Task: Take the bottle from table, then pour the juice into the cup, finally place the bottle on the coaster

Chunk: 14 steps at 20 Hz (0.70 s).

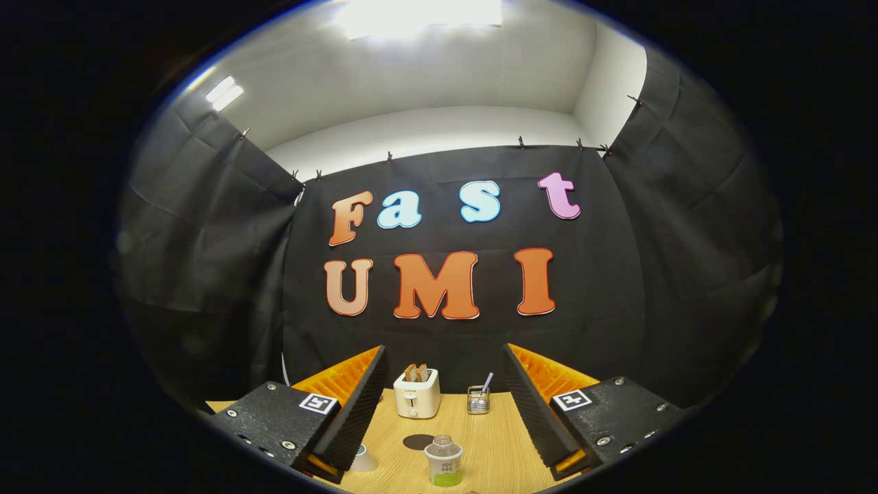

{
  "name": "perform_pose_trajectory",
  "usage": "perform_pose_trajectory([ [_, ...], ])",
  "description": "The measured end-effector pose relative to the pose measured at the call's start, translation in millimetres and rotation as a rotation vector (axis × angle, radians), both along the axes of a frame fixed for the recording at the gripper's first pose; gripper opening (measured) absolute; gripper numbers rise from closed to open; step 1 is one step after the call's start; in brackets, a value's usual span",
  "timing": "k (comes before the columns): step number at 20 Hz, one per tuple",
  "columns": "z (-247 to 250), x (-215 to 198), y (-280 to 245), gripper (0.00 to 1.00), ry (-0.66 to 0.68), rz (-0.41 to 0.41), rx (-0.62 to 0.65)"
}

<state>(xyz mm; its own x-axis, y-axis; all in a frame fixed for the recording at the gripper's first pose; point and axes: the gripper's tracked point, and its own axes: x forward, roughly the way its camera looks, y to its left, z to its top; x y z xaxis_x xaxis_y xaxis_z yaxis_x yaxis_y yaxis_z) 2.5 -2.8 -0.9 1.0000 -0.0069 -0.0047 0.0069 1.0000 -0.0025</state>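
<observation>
Tongs agape; toaster, basket beyond bottle.

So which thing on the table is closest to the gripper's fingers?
The little bottle, clear with a green bottom. It stands between the open gripper fingers. The dark coaster lies just behind it, while the toaster and the small wire basket sit farther back by the wall.

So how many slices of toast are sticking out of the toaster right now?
2, side by side in the top of the toaster, beyond the open gripper, left of the wire basket. Any deeper in would be hidden.
</observation>
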Motion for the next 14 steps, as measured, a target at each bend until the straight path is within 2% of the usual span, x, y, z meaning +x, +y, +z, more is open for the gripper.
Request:
perform_pose_trajectory([
  [14, -8.3, -2.7, -13.4, 0.98, 0.044, -0.017, 0.018],
])
